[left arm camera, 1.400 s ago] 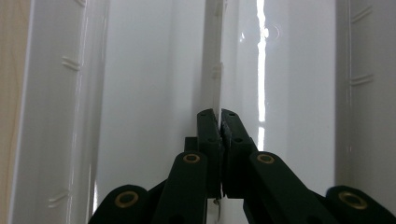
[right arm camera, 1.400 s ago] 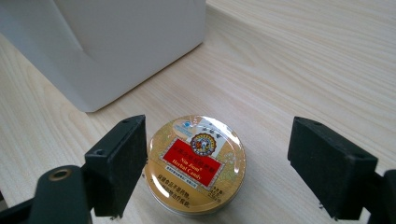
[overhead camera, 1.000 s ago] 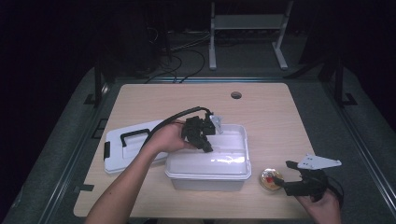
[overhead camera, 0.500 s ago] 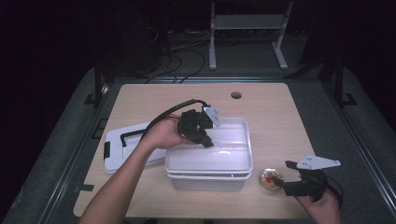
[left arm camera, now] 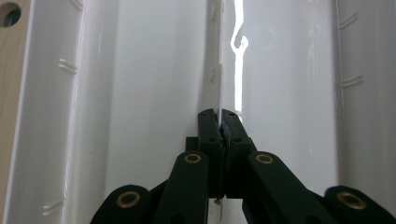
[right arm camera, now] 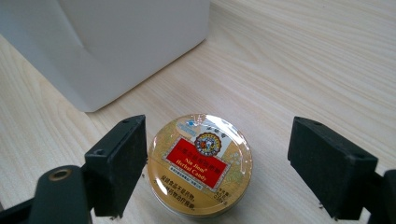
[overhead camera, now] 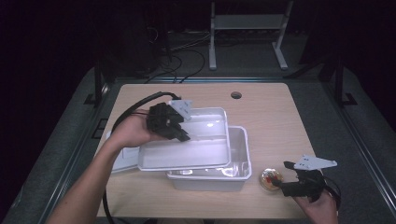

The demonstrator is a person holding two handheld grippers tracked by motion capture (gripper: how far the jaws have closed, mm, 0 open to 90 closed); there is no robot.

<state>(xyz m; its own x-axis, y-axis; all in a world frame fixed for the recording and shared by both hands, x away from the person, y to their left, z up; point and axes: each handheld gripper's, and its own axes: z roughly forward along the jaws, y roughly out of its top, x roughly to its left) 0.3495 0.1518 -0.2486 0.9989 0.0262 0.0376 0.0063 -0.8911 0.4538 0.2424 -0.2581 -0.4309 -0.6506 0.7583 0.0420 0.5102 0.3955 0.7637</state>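
My left gripper (overhead camera: pixel 183 136) is shut on the thin side wall of a white inner tray (overhead camera: pixel 196 151) and holds it tilted in the air, up and to the left of the white outer bin (overhead camera: pixel 236 175). In the left gripper view the jaws (left arm camera: pixel 218 115) pinch that upright wall (left arm camera: pixel 218 65), with glossy white tray surfaces on both sides. At the front right, my right gripper (overhead camera: pixel 282 183) rests low on the table, open. A round gold candy tin (overhead camera: pixel 271 178) with a red label (right arm camera: pixel 201 163) lies flat between its pads (right arm camera: pixel 122 158), apart from both.
A white lid (overhead camera: pixel 122 164) lies on the wooden table (overhead camera: pixel 271 116) at the left, mostly under the raised tray and the forearm. A cable hole (overhead camera: pixel 236 95) sits near the far edge. The outer bin's corner (right arm camera: pixel 116 51) stands just beyond the tin.
My left gripper has lifted the inner tray out of the outer bin and carried it up and to the left. The right gripper and the tin have stayed put.
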